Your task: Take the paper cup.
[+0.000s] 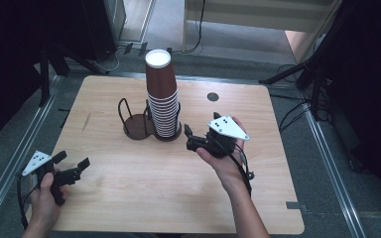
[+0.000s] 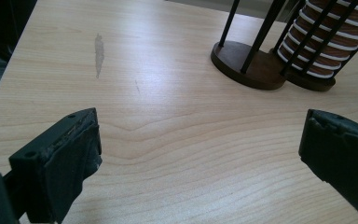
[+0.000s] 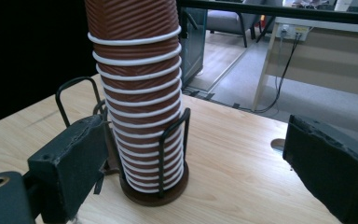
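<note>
On the wooden table [image 1: 144, 188], an empty wire cup holder [image 1: 135, 121] stands just left of the loaded one [image 1: 167, 130]. I see nothing between my right gripper [image 1: 192, 138] and the stack of ribbed brown paper cups [image 1: 161, 94], upside down and white-rimmed, mid-table. Its jaws gape, near the stack without touching. My left gripper [image 1: 72, 168], also agape, hovers well apart.

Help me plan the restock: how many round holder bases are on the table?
2. The empty base is left of the one holding the cup stack; they sit side by side behind the right gripper.
</note>
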The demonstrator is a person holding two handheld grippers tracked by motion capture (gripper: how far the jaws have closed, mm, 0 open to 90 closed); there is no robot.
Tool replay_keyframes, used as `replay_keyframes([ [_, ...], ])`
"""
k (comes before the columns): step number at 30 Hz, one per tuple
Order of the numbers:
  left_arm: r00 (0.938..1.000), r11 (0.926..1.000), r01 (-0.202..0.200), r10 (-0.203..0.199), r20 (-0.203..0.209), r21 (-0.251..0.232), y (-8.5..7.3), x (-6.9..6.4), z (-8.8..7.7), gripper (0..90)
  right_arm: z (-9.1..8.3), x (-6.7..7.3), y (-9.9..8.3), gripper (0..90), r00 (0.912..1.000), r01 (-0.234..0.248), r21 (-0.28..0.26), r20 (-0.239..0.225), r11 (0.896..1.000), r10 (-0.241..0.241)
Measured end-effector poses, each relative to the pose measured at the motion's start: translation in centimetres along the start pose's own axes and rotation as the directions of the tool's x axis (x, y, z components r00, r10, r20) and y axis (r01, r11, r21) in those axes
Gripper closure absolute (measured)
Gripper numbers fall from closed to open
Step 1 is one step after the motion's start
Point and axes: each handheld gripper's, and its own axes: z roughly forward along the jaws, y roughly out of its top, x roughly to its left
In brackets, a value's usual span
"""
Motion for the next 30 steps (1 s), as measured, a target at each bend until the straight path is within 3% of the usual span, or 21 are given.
replay_keyframes([
  [4,1.0,1.0,-0.002,0.002,-0.001,-0.001,0.0,0.0,0.0,0.0,0.6,0.5,0.4,6.2,0.9997,-0.017,-0.023,-0.018,1.0,0.016],
  [8,1.0,1.0,-0.007,0.007,0.0,0.001,0.0,-0.1,0.0,0.0,1.4,0.8,0.8,6.2,0.9997,-0.022,-0.033,-0.006,0.999,0.022],
  [11,0.9999,0.9999,-0.013,0.013,0.0,0.003,0.0,-0.1,0.1,0.0,2.0,1.2,1.1,6.1,0.9993,-0.036,-0.028,-0.005,0.999,0.036],
  [23,0.9997,0.9996,-0.026,0.026,0.003,0.012,0.0,-0.2,0.1,0.0,4.0,2.9,2.0,0.1,0.9991,-0.019,-0.019,-0.037,1.0,0.018],
  [30,0.9994,0.9993,-0.034,0.034,0.006,0.012,0.0,-0.3,0.1,0.0,5.3,3.7,2.8,0.0,0.9974,-0.049,-0.013,-0.052,0.999,0.048],
])
